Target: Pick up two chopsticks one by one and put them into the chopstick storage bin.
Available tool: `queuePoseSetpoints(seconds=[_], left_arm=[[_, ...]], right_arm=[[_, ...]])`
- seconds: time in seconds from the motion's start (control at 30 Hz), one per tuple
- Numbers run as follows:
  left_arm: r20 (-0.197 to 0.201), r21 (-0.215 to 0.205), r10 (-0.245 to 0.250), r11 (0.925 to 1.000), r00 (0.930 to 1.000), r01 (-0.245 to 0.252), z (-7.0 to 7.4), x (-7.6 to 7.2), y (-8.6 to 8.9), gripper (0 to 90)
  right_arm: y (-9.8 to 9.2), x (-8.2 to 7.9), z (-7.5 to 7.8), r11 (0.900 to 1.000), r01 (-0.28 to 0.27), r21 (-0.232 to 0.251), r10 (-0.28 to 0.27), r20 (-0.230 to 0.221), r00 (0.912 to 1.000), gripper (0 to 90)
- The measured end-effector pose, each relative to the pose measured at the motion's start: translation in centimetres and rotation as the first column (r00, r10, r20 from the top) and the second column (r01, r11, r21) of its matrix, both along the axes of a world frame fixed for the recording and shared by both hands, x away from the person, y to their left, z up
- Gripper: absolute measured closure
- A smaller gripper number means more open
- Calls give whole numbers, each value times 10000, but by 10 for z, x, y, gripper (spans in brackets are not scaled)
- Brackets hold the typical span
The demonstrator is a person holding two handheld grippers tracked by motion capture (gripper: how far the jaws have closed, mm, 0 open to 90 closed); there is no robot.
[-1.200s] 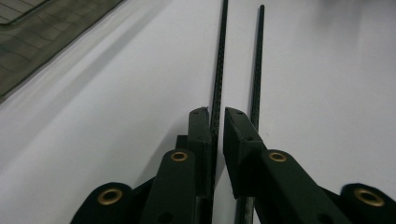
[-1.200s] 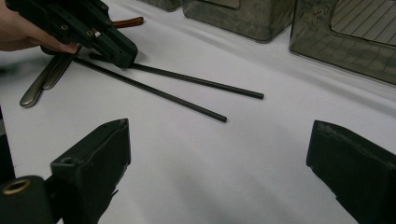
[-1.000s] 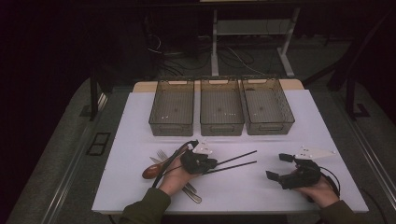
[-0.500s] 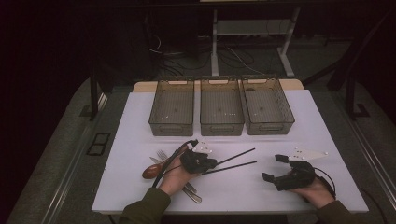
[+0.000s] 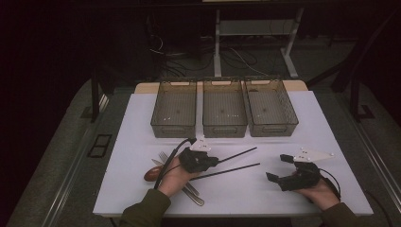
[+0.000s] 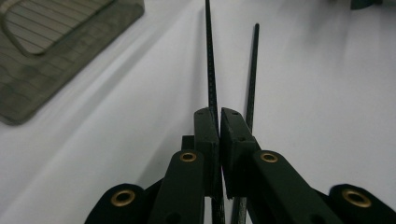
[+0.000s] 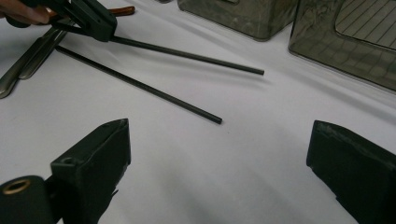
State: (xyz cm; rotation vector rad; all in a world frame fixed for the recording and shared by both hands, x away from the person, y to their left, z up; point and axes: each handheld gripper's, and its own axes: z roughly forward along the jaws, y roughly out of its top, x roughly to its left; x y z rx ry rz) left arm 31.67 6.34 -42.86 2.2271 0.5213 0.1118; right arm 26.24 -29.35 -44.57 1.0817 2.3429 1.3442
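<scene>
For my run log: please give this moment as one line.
left tongs: shut on chopstick | second chopstick: on table | right tongs: open, idle

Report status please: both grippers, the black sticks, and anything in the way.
Left gripper shut on upper black stick. Right gripper open, empty. Second stick flat on table. Three bins ahead, path clear.

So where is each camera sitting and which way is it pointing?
High view: above the person's side, facing forward and down on the table; forearms, both hand-held grippers.
Left gripper view: rides the left hand-held gripper, along its shut jaws on a chopstick.
Right gripper view: rides the right hand-held gripper, jaws open.
All share the chopsticks.
</scene>
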Motion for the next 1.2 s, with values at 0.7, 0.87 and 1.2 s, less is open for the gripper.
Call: queuePoseSetpoints(seconds=[0.7,0.87,1.2], left_arm=[[305,-962,106,9953,9995,-76,48,2,33,849],[470,-1092,376,9935,9982,-323,57,9,42,849],[831,-838,1226,9898,9890,-1156,81,38,57,849]], right_arm=[[-2,-1,2,9998,11,196,-11,-13,10000,57],[-4,-1,3,9997,80,218,-80,-26,10000,57],[-4,-1,3,9996,86,281,-86,-16,10000,57]])
